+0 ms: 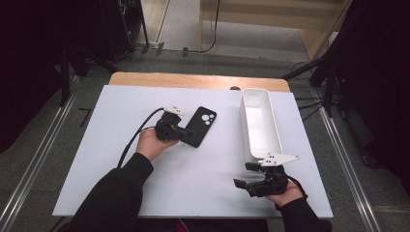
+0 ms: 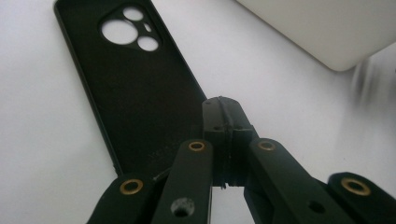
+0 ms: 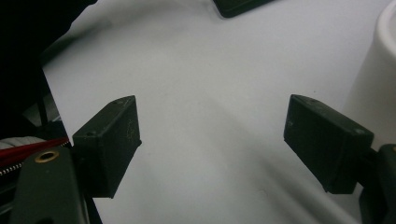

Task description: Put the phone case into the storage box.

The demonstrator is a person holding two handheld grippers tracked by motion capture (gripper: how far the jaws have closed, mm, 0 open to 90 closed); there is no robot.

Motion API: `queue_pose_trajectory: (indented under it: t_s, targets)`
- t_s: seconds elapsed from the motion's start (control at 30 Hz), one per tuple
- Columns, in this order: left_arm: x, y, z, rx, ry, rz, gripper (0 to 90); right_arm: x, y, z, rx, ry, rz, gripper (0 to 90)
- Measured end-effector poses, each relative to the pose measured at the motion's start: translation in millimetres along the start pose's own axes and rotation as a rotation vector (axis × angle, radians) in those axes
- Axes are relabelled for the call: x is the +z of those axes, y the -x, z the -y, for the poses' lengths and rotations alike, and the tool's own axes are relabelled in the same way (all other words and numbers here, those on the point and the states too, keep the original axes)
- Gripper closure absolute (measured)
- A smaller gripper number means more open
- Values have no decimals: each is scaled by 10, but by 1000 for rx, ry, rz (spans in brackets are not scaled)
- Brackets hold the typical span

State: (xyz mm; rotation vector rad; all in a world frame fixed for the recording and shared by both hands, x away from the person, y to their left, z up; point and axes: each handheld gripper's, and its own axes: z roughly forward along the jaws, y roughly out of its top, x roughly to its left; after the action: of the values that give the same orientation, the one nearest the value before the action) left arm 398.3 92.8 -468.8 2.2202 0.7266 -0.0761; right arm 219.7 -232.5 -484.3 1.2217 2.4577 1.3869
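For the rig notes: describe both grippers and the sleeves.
Left gripper: black, brass-ringed pivots, black cable trailing, small white part on top. Right gripper: black, blocky pads, a grey three-cornered plate on top. Both sleeves are black.

The right gripper (image 3: 212,140) is seen with its two black fingers (image 3: 109,140) spread wide apart, nothing caught between them, just bare white counter (image 3: 210,84). A white bin (image 3: 378,88) is parked right beside the right-hand finger. A dark phone case (image 3: 238,5) is glimpsed at the top edge.
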Motion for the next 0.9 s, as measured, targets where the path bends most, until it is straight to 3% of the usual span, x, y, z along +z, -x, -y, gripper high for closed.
queue_pose_trajectory:
  t_s: [0.4,0.63,0.9]
  targets:
    - [80,-76,104,5,-24,-58,889,-2,4,2,5,-3,4,169]
    - [132,-154,191,-17,-54,-88,889,-9,12,5,2,-5,2,169]
    - [124,-185,225,-29,-48,-85,889,-9,12,5,6,-4,0,169]
